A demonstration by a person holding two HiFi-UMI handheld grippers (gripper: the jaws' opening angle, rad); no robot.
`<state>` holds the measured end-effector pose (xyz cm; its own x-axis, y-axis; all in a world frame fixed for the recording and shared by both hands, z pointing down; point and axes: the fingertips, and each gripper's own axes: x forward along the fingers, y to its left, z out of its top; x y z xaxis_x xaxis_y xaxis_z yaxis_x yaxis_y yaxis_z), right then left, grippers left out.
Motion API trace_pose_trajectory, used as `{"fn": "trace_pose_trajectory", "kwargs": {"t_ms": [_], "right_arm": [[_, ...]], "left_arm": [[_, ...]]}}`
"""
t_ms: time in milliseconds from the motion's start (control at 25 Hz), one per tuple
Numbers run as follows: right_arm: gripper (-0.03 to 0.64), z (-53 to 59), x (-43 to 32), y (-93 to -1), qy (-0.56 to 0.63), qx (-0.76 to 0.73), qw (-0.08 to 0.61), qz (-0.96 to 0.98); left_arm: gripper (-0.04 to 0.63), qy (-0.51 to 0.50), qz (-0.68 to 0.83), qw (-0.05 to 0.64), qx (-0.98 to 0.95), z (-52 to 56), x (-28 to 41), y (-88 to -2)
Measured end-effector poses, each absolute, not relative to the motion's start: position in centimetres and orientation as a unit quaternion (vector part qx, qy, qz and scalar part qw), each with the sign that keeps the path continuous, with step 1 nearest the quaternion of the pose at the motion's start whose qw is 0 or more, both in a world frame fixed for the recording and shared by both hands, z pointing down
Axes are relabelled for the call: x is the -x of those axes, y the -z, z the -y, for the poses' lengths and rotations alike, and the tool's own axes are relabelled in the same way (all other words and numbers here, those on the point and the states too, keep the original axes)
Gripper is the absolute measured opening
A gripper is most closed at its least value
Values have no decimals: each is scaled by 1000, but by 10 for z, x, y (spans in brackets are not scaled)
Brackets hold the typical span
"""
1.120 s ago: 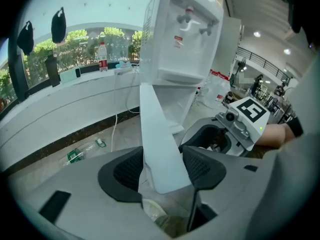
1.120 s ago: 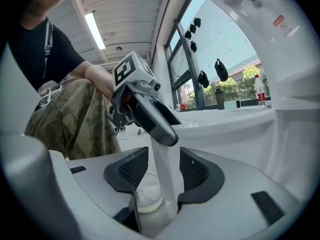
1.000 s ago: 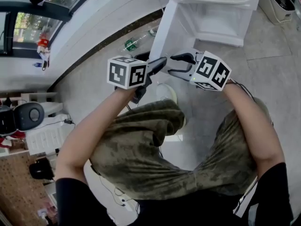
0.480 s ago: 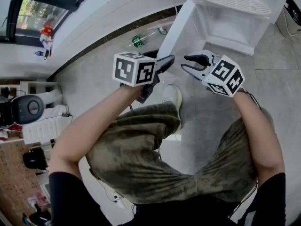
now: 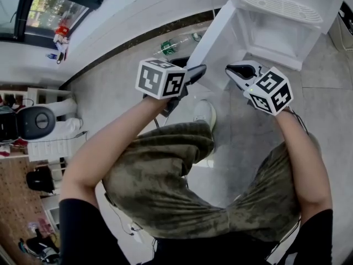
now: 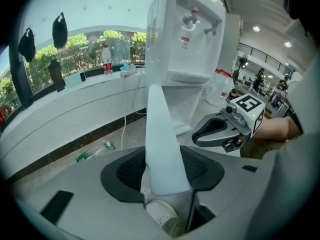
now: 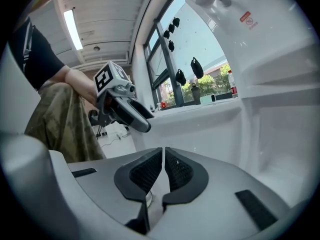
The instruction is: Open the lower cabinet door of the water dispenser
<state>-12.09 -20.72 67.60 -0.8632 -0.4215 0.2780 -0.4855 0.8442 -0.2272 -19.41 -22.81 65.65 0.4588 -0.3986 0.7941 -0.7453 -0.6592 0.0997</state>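
In the head view, the water dispenser (image 5: 276, 4) is standing at the top right with its lower compartment (image 5: 278, 37) already showing. The cabinet door (image 5: 212, 35) is swinging out from the dispenser's left corner towards the crouching person. The left gripper (image 5: 196, 72) is meeting the door's free edge. The right gripper (image 5: 234, 69) is hanging just beside that edge, on the side of the opening and apart from the panel.

In the left gripper view, the door (image 6: 160, 134) is running upright straight through the jaws as a thin white slab seen edge-on, with its long axis rising towards the dispenser body (image 6: 185, 34). The jaws have just been closing, and they are now standing fairly wide with the pads (image 6: 132, 169) appearing to bear on both faces of the panel. The right gripper (image 6: 222, 131) is showing off to the right, clear of the door.

In the right gripper view, the jaws have just been closing too. They are now leaving only a thin slit between the pads (image 7: 145, 174), with nothing in it. The open compartment (image 7: 280, 134) is lying to the right and the left gripper (image 7: 122, 111) ahead to the left.

The left hand is therefore the one on the door. Any further opening is probably going to mean carrying that held edge round its hinge, away from the compartment.
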Motion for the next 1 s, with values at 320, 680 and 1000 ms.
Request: {"fn": "trace_pose_trajectory", "kwargs": {"t_ms": [320,680,1000], "right_arm": [[8,217,137,-646,-171,-250,64,951],[8,211,158,-641,-172,-233,57,956],[8,210,148,-656,-166,-234,81,954]], "left_arm": [[213,-422,360,178,-812,237,217,-655],[195,-414,373,152,-816,240,238,-658],[187,-425,379,160,-806,244,250,-659]]}}
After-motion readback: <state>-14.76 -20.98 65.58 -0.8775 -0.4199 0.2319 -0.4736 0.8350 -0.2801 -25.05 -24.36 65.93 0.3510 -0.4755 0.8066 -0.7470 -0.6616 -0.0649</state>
